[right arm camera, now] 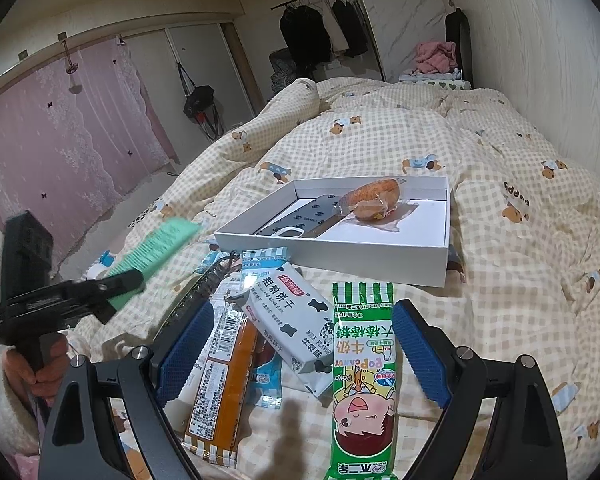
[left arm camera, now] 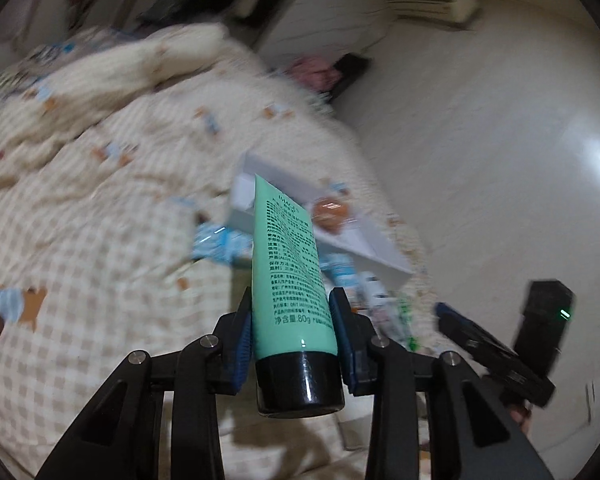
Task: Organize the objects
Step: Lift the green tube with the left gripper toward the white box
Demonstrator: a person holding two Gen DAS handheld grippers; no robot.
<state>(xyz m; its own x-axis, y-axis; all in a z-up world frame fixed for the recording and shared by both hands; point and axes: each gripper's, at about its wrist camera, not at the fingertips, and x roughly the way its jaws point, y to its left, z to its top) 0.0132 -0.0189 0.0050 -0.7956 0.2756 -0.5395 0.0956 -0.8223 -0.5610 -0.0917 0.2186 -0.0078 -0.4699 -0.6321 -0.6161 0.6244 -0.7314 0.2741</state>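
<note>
1. The left gripper (left arm camera: pixel 292 320) had its blue pads clamped on a mint-green squeeze tube with a black cap (left arm camera: pixel 288 264).
2. The tube carried dark printed text, its cap pointing toward the camera, its flat crimped end toward twelve o'clock, raised above the checked bear-print quilt (left arm camera: pixel 80 220).
3. The right gripper (right arm camera: pixel 300 344) stood with jaws wide apart, empty, over a green candy packet (right arm camera: pixel 360 380) and a cow-patterned biscuit pack (right arm camera: pixel 292 320).
4. A white shallow box (right arm camera: pixel 340 248) lay at twelve o'clock beyond them.

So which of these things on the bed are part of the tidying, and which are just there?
Part of the job:
green tube in the left gripper
white box
wrapped bun
biscuit pack
candy packet

Just lying about:
checked quilt
hanging clothes
pink curtain
</note>
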